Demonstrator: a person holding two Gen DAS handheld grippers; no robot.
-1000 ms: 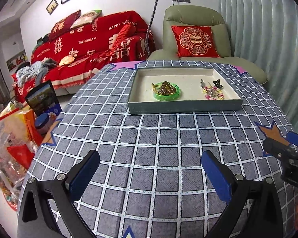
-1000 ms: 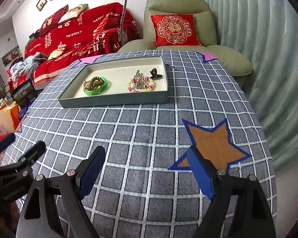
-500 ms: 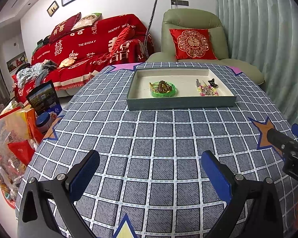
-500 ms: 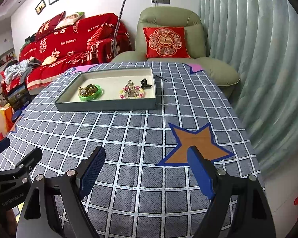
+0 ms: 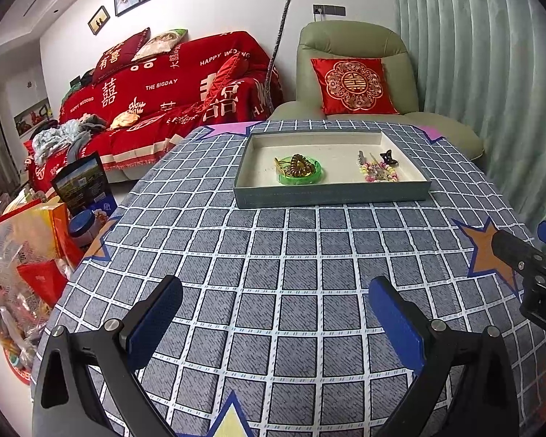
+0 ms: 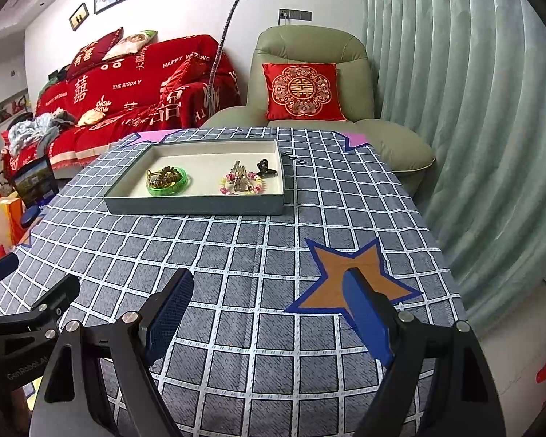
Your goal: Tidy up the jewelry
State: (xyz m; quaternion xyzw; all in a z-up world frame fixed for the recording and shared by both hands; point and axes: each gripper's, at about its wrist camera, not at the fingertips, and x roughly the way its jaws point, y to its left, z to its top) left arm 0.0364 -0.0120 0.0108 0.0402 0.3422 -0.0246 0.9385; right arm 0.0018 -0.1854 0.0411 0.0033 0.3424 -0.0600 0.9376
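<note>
Jewelry sat in tray (image 5: 331, 195) well ahead of both tongs: green bangle (image 5: 300, 174) with brown coil (image 5: 299, 165), bead bracelet (image 5: 379, 174), black clip (image 5: 388, 156). Left tongs (image 5: 275, 313) gaped wide, empty, above checked worktop (image 5: 273, 255). Right tongs (image 6: 269, 309) also wide, empty, right pad over orange star (image 6: 349, 269). In right view tray (image 6: 196, 205) lay ahead, slightly left.

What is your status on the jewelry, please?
Left gripper and right gripper open, empty. Green bangle, bead bracelet in tray. Path unobstructed.
</note>
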